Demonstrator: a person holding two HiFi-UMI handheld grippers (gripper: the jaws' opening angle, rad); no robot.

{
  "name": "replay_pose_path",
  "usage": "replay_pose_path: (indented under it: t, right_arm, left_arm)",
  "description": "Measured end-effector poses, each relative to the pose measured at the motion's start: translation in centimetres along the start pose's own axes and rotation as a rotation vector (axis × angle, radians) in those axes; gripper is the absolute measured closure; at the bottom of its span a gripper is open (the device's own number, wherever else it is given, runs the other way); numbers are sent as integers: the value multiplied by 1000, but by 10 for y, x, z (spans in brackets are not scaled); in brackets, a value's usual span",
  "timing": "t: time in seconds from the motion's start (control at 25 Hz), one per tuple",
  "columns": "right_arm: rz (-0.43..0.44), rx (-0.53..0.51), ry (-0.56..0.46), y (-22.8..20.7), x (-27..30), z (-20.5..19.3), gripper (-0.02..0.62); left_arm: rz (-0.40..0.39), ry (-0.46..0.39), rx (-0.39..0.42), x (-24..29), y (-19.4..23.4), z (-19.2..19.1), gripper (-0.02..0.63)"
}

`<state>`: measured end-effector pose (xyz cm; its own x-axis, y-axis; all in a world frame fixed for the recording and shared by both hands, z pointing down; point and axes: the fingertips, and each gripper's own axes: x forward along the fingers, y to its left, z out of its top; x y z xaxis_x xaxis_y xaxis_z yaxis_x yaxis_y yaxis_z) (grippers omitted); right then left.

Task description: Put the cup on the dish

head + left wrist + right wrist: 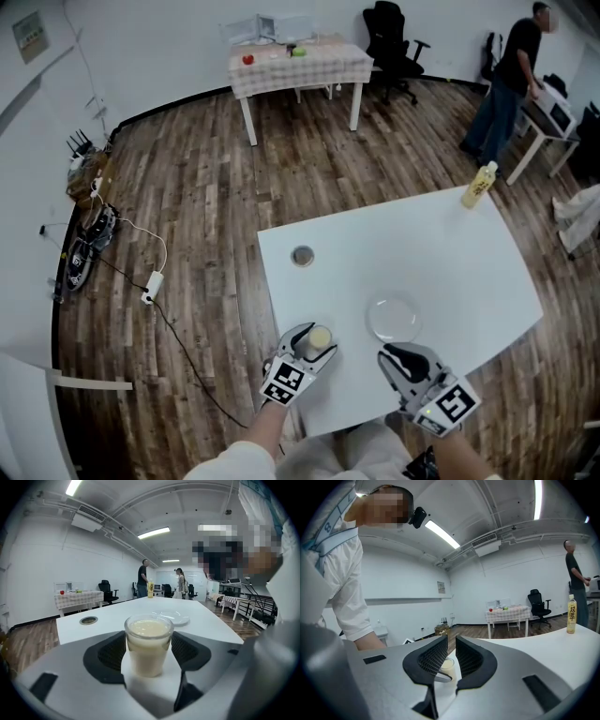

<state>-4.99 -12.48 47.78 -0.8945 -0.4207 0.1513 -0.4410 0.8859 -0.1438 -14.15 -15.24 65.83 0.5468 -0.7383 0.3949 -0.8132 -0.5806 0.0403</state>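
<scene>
A clear plastic cup (320, 337) of pale creamy drink stands upright near the front edge of the white table (422, 253). My left gripper (315, 345) has the cup (149, 644) between its jaws, with both dark pads against its sides. The clear glass dish (394, 319) lies empty to the right of the cup and a little further in; in the left gripper view the dish (172, 617) shows just beyond the cup. My right gripper (401, 361) hovers at the front edge below the dish. Its jaws (449, 656) stand a narrow gap apart and hold nothing. Through that gap the cup (446, 665) shows.
A yellow bottle (479, 185) stands at the table's far right corner. A round metal grommet (302, 256) sits in the tabletop at the left. A person (511, 84) stands at a desk at the back right. A cloth-covered table (300, 66), an office chair (389, 37) and floor cables (150, 286) lie beyond.
</scene>
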Motion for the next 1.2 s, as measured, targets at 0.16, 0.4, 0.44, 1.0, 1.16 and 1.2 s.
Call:
replay_pose_path:
  t: [0.16, 0.4, 0.44, 1.0, 1.16, 1.2]
  right_arm:
    - [-2, 3, 4, 2, 1, -4, 538]
    - [-11, 2, 12, 1, 3, -10, 538]
    - [-12, 5, 16, 1, 3, -12, 538]
    - [-40, 14, 23, -5, -2, -19, 538]
    - [-50, 16, 34, -8, -6, -22, 538]
    - [-52, 18, 29, -9, -7, -23, 538]
  left_arm:
    - [-12, 6, 21, 2, 2, -1, 321]
    - [-28, 7, 26, 3, 2, -1, 344]
    - [-29, 7, 26, 3, 2, -2, 344]
    - [-52, 28, 65, 3, -3, 1, 345]
    - [-65, 18, 77, 5, -9, 7, 347]
    - [-68, 15, 80, 6, -10, 8, 347]
